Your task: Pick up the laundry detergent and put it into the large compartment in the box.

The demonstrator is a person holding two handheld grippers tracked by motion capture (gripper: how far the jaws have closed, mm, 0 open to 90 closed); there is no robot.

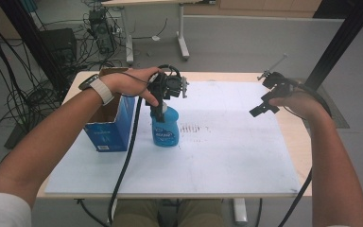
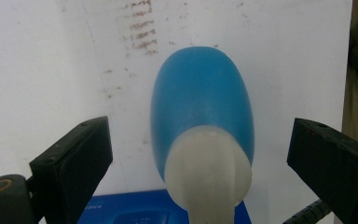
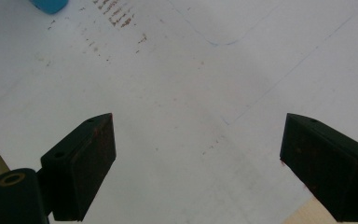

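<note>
Standing upright beside open blue carton [image 1: 108, 124]: capped blue bottle [image 1: 165, 127], contents unseen.

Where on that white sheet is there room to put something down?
Free: between the blue bottle and the right gripper, and along the near edge of the white sheet. Crowded: the far left, by the blue carton and left gripper.

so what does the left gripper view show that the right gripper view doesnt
Left gripper view: the blue bottle's white cap between the open left tool jaws, untouched, plus a blue box edge below.

Right gripper view: the open right tool over bare sheet, faint pencil lines.

Both: the blue bottle, white sheet, brown smudges.
</note>
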